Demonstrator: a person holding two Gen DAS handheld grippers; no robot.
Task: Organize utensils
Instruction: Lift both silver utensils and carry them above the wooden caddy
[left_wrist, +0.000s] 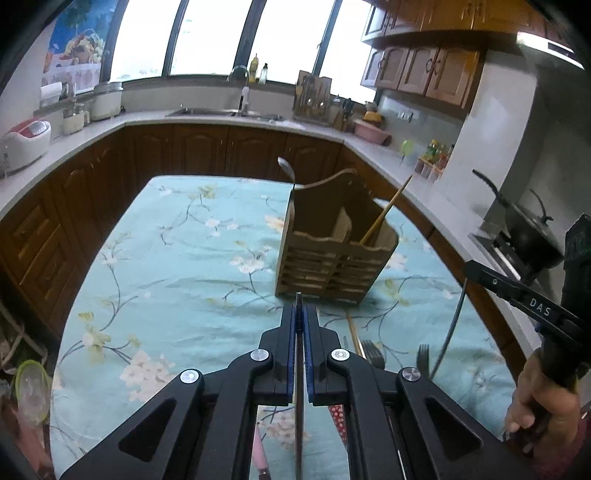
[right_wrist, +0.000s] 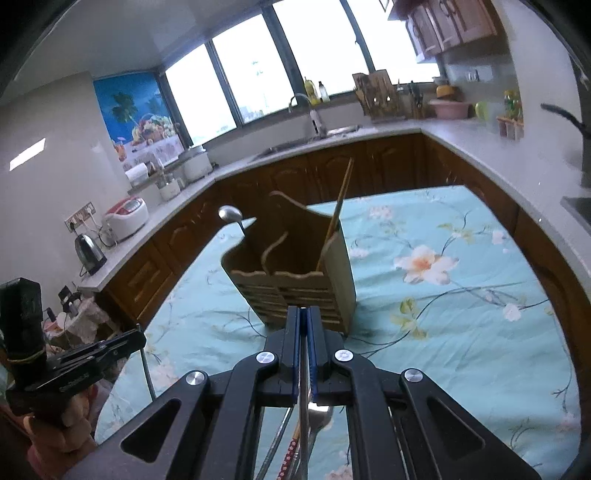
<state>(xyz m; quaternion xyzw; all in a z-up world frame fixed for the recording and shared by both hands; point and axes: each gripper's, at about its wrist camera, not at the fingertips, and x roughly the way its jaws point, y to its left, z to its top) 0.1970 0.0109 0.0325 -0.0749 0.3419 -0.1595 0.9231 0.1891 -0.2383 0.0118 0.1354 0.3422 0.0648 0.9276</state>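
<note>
Carry step: left gripper (left_wrist: 299, 314) and right gripper (right_wrist: 303, 317) each clamped on thin metal utensil handle. Next: align tips over wooden caddy (left_wrist: 334, 240) compartments, release.

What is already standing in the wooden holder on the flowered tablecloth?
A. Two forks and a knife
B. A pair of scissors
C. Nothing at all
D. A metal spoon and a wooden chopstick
D: the wooden holder has a metal spoon poking up from its left side and a wooden chopstick leaning in its right compartment.
</note>
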